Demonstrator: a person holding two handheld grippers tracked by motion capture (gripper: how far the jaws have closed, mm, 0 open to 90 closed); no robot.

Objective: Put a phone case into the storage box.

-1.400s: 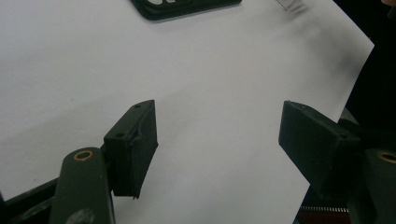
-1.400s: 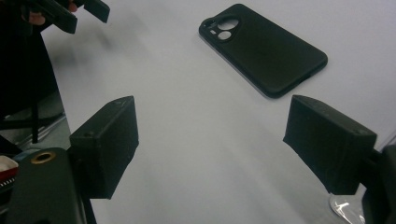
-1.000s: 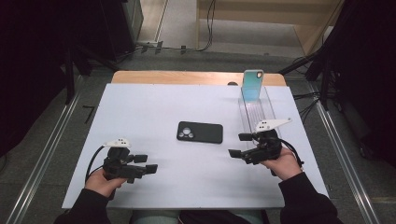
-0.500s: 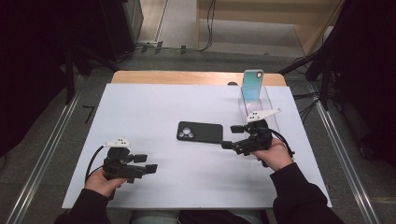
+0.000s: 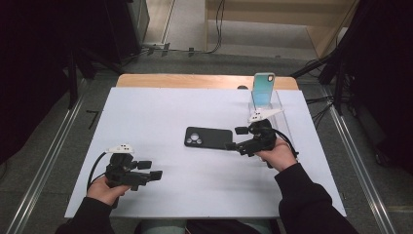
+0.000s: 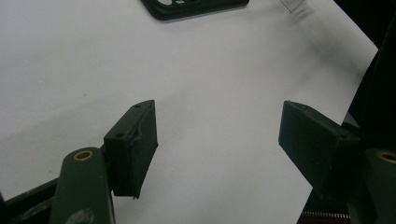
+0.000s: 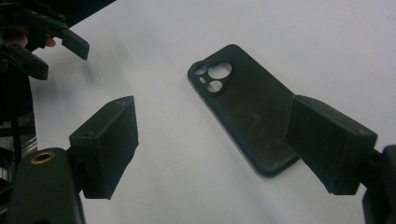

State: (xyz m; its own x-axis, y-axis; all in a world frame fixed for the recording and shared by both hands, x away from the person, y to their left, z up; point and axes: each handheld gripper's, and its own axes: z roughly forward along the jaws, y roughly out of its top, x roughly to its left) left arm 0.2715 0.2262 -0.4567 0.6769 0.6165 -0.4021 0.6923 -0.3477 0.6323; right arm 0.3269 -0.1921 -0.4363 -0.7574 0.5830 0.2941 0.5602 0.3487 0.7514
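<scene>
Here the white surface (image 5: pixel 160 112) takes up most of what lies in front of you, and nearly all of it is bare, which leaves both arms room to work. At the far right a clear stand (image 5: pixel 285 114) runs along the edge, with a teal phone case (image 5: pixel 263 90) propped upright at its far end, a likely sign that the stand is where cases are meant to be set.

Near the middle, a little right, the black phone case (image 5: pixel 208 138) lies flat with its camera cut-outs turned to the left, so its plain right end faces your right hand.

Your right tongs (image 5: pixel 233 139) sit just beside that end, apart and holding nothing; in the right gripper view the case's end lies just ahead of the gap between the jaws, partly behind one of them and not yet pinched (image 7: pixel 243 112). That lines them up to slide over the case's short edge.

Your left tongs (image 5: pixel 152 170) wait near the left front, well away from the case, jaws also apart over bare surface (image 6: pixel 219 135), out of the other arm's way.
</scene>
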